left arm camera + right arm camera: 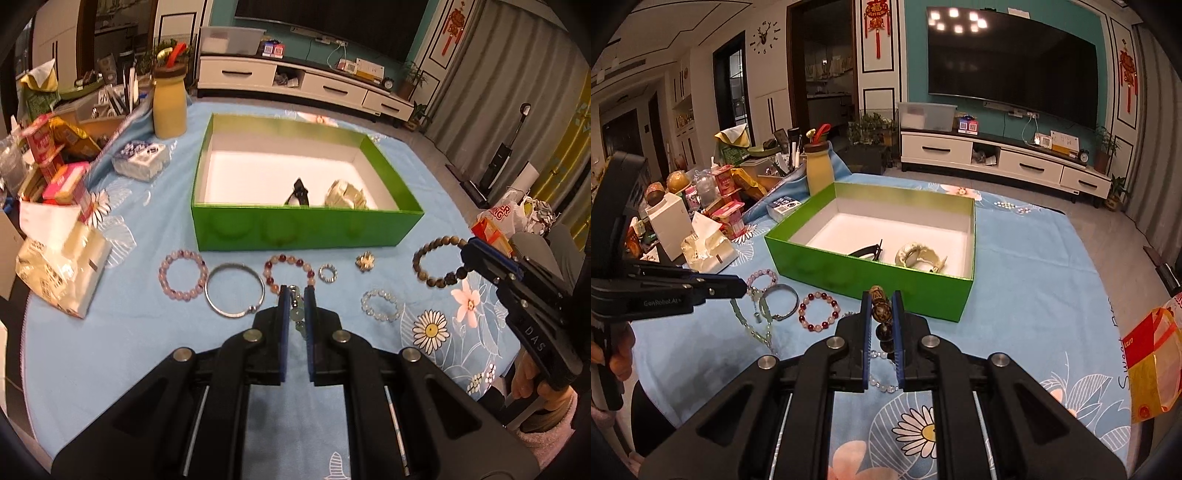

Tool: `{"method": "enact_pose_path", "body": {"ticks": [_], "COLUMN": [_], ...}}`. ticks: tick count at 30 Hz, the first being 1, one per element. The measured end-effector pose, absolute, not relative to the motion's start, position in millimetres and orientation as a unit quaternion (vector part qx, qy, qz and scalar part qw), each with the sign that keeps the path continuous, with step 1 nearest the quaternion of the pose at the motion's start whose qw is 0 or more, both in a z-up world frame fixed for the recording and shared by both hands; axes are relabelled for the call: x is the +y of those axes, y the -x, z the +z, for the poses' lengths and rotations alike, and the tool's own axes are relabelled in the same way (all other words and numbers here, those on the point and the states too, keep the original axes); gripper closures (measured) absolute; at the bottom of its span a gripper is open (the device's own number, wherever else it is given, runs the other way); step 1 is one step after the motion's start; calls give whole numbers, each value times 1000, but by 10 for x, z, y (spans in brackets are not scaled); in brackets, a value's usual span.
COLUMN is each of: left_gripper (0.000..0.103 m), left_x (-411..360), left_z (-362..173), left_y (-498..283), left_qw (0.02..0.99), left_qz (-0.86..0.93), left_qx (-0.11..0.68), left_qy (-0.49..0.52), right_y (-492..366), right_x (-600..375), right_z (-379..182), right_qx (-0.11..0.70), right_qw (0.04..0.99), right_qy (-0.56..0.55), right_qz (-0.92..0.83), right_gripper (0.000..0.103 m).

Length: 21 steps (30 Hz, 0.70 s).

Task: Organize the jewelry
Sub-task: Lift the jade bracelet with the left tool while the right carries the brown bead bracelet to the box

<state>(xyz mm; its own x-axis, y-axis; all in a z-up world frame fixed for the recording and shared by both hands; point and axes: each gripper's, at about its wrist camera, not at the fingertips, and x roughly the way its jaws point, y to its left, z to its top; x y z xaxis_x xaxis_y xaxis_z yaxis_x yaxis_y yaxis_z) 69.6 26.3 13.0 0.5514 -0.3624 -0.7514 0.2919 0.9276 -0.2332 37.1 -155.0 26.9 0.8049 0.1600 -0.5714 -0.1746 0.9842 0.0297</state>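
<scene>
Left gripper (pixel 296 295), jaws narrowed on a pale green bead necklace (pixel 759 321) that hangs from the fingertips, in front of the green box (pixel 306 229). Right gripper (pixel 882 299), jaws narrowed on a dark brown bead bracelet (pixel 439 264), lifted clear of the blue floral tablecloth (pixel 129 332), also before the box. In front of the box's near wall lie a pink bead bracelet (pixel 182 275), a silver bangle (pixel 235 290), a red-and-pink bracelet (pixel 819 311), a small ring (pixel 328 273), a gold brooch (pixel 365 261) and a clear bead bracelet (pixel 382 303). Inside the box: a black item (pixel 300 192) and a cream item (pixel 345 195).
</scene>
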Motion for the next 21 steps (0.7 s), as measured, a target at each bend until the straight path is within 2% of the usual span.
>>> {"method": "enact_pose_path", "body": {"ticks": [21], "left_gripper": [96], "left_x": [132], "left_z": [770], "left_y": [-1136], "left_qw": [910], "left_qz": [-175], "left_qx": [374], "left_qy": [19], "right_y": [-656], "right_x": [-1828], "right_z": [505], "right_qx": [262], "right_qw": [961], "right_qy": [-27], "right_qz": [87], "right_gripper": [93]}}
